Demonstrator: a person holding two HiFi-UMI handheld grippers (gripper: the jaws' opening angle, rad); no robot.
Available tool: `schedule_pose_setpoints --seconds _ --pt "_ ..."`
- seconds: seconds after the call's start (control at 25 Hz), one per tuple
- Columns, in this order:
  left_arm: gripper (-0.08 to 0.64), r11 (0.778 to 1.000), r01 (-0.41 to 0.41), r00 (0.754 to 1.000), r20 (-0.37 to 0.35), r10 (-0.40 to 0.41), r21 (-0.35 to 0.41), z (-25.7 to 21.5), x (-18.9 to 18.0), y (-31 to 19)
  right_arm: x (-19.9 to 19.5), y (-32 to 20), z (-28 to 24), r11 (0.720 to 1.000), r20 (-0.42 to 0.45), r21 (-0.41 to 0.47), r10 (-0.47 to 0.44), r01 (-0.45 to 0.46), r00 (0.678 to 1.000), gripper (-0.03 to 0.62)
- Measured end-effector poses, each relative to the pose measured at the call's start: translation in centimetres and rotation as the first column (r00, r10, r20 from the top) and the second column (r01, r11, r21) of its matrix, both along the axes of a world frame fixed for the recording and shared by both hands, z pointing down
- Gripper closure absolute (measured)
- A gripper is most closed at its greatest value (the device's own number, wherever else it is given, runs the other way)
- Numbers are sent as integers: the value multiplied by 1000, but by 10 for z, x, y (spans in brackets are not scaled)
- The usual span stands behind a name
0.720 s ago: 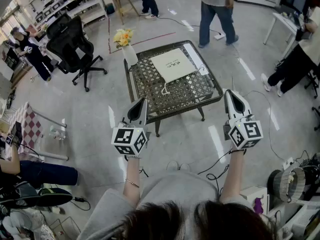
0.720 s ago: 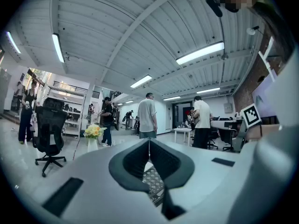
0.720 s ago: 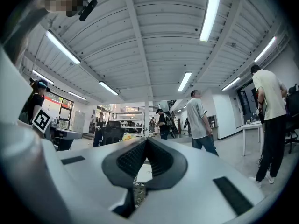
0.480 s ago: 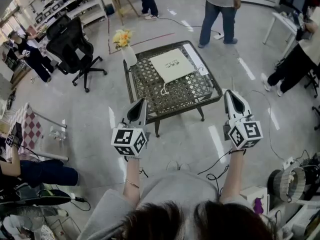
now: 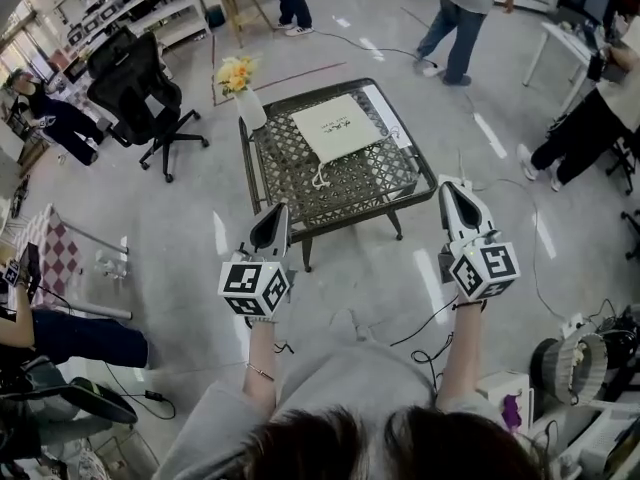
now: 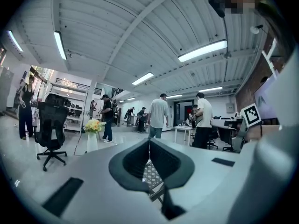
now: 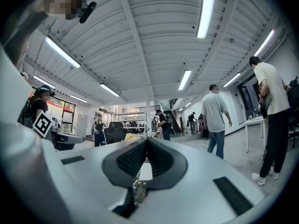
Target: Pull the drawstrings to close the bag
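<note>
The flat cream cloth bag [image 5: 338, 128] lies on the dark metal lattice bench [image 5: 292, 173], likely light and limp, best taken by the white drawstrings [image 5: 322, 176] at its near edge, while the left gripper [image 5: 281, 209] and right gripper [image 5: 447, 187] hover closed and empty, well short.

A dark lattice table [image 5: 292, 173] carries a flat white bag [image 5: 338, 128] and a flower vase [image 5: 252, 111] at its corner.
</note>
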State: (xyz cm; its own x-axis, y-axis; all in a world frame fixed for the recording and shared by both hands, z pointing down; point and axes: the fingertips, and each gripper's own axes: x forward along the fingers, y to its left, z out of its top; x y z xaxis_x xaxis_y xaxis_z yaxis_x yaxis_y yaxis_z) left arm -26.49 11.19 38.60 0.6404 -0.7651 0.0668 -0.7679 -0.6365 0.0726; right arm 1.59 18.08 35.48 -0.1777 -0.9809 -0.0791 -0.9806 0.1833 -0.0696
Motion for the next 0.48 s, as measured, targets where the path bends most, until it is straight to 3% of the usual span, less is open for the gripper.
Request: schedule_pose_setpoints --seconds 0.48 --pt "534 1000 -20 1000 3 20 -16 6 24 -38 24 -32 12 999 31 -21 26 -25 999 569"
